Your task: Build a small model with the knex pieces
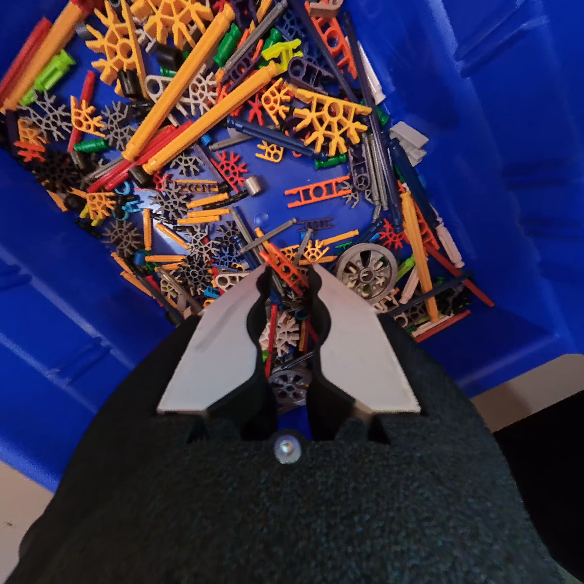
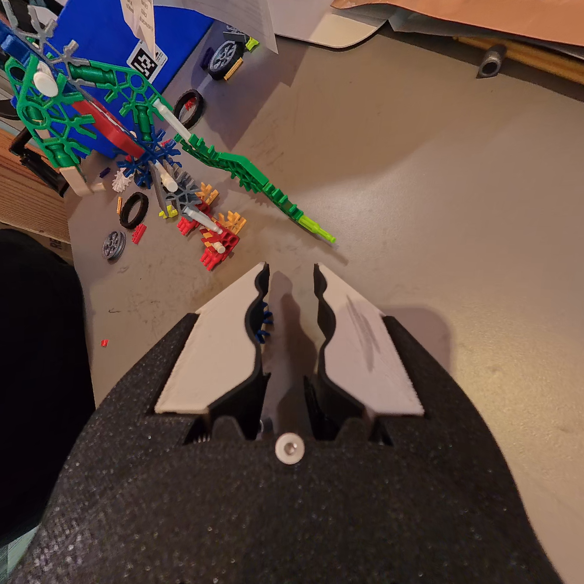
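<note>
Left gripper [image 1: 290, 268], jaws apart, hangs over the blue bin [image 1: 493, 132]; right gripper [image 2: 291, 267], parted, above the grey tabletop [image 2: 426, 196], green construction-toy model [image 2: 104, 104] at ten o'clock.

Grey table [image 2: 442, 189] bearing a blue bin [image 1: 505, 158], loose toy pieces [image 2: 218, 240].

Glossy plastic bin [image 1: 493, 132]; matt, scuffed tabletop [image 2: 442, 196].

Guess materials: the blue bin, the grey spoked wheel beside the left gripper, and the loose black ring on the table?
Blue bin: looks like glossy moulded plastic; soft sheen, ribbed walls.
Grey spoked wheel: probably hard plastic with a metallic-looking grey finish; thin moulded spokes.
Black ring: likely rubber, a matte tyre with a ribbed edge, though matte plastic is possible.
</note>
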`<action>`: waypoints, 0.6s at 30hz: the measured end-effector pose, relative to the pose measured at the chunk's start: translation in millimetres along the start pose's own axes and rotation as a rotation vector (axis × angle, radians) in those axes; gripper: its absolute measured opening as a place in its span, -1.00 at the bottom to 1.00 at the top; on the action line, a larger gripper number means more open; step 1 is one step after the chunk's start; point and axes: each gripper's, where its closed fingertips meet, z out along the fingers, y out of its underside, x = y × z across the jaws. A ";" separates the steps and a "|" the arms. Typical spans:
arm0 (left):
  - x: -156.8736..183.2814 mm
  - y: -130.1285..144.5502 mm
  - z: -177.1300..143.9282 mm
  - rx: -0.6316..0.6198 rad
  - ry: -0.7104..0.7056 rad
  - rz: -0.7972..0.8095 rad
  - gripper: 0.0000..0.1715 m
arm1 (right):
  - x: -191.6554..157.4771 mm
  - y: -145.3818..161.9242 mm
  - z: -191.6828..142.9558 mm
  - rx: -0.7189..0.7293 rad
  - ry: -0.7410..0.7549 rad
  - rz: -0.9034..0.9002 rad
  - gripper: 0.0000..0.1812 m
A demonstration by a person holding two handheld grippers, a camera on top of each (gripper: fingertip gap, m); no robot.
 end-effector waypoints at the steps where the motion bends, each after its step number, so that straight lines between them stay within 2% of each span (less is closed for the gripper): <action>1: 0.3 1.4 2.5 -0.011 -0.002 -0.006 -0.76 | 0.0 0.1 0.0 0.000 0.000 0.000 -0.69; 6: 0.2 0.0 4.7 -0.009 -0.023 0.015 -0.89 | 0.0 0.0 0.0 0.000 -0.001 0.001 -0.69; 13: 2.6 -2.6 0.9 0.020 -0.038 0.041 -0.90 | 0.0 -0.1 0.1 0.000 -0.003 0.003 -0.69; 18: 8.6 -15.0 -15.9 0.063 -0.044 0.067 -0.91 | 0.0 -0.1 0.1 0.000 -0.004 0.003 -0.69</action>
